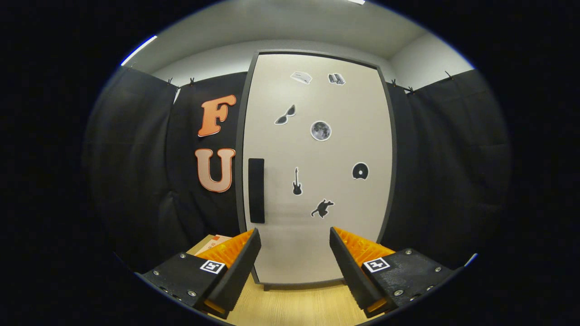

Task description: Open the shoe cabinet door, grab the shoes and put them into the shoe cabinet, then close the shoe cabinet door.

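Note:
The shoe cabinet [317,181] stands upright straight ahead on a wooden floor, its pale door shut and dotted with several small stickers. A black vertical handle [256,190] sits along the door's left edge, just above my left fingertip. My gripper [295,242] is open, its orange-and-black fingers spread wide with nothing between them, a short way in front of the door's lower part.
Black cloth walls close in on both sides of the cabinet. A light cardboard box [213,242] peeks out beyond the left finger at the foot of the left wall. Wooden floor [294,303] lies between the fingers and the cabinet base.

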`<act>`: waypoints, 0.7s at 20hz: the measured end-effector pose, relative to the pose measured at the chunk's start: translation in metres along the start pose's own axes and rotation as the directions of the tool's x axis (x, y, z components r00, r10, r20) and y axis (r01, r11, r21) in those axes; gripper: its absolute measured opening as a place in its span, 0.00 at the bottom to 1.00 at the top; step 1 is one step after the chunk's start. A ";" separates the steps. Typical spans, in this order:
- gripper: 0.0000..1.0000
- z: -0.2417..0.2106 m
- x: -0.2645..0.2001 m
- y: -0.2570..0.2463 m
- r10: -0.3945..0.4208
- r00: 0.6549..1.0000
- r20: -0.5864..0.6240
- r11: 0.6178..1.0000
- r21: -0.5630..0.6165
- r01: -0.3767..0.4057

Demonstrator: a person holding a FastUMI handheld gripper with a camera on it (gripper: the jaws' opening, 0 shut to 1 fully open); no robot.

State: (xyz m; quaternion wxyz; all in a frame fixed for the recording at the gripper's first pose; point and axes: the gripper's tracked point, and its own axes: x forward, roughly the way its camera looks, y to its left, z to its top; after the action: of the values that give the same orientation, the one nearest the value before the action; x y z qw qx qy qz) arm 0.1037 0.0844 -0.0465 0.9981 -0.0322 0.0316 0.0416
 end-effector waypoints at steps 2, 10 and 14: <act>0.95 0.000 -0.024 -0.010 -0.017 1.000 -0.004 1.000 -0.009 0.017; 0.95 0.009 -0.110 -0.055 -0.051 0.999 0.019 0.998 0.037 0.050; 0.95 0.010 -0.128 -0.066 -0.077 0.997 0.022 0.997 0.028 0.076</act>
State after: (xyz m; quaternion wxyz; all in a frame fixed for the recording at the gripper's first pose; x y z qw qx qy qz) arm -0.0176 0.0090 -0.0245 0.9996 -0.0195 0.0193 0.0032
